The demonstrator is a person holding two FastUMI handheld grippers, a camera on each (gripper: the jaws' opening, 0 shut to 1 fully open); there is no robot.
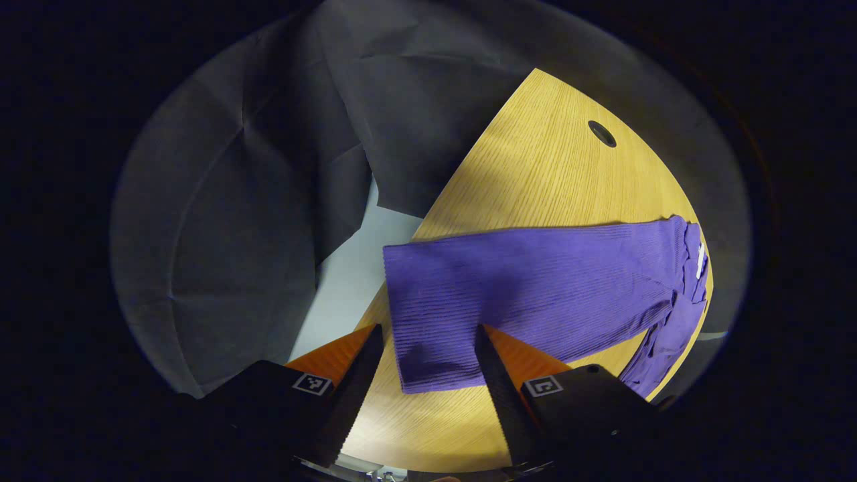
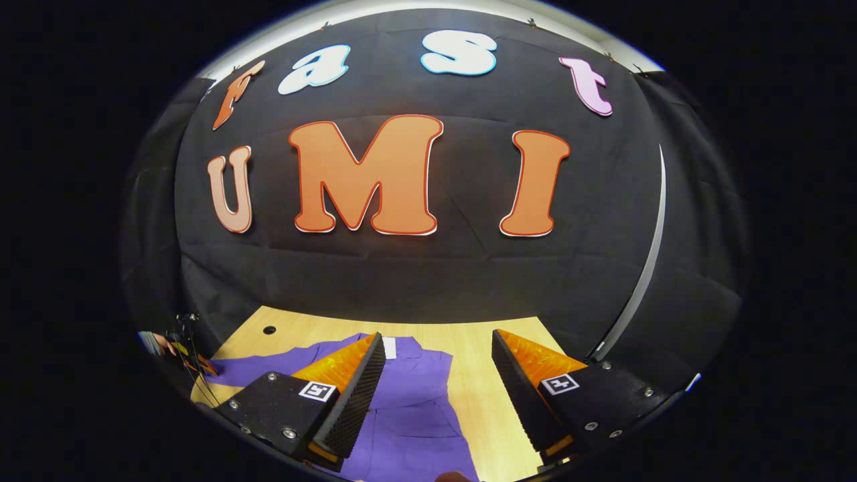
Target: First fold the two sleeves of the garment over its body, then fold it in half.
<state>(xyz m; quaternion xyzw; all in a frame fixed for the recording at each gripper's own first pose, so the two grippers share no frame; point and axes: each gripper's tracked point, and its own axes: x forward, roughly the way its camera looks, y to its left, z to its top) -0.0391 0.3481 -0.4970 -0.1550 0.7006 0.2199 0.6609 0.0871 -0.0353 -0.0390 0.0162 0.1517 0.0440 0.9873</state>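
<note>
A purple ribbed garment [image 1: 535, 294] lies flat on the wooden table [image 1: 549, 174]. In the left gripper view one sleeve stretches out toward me, its cuff end [image 1: 428, 355] lying between my fingers. My left gripper [image 1: 428, 365] hovers open over that cuff and holds nothing. The garment's body with a white neck label [image 1: 699, 260] lies at the far right. In the right gripper view the garment's body [image 2: 415, 402] lies below, its white label [image 2: 390, 347] beside my left finger. My right gripper [image 2: 438, 385] is open over the garment's right edge, gripping nothing.
A round cable hole [image 1: 601, 133] sits in the tabletop near its far edge. The table's left edge drops to a pale floor [image 1: 348, 281]. The other gripper and a hand [image 2: 171, 348] show at the far left of the right gripper view.
</note>
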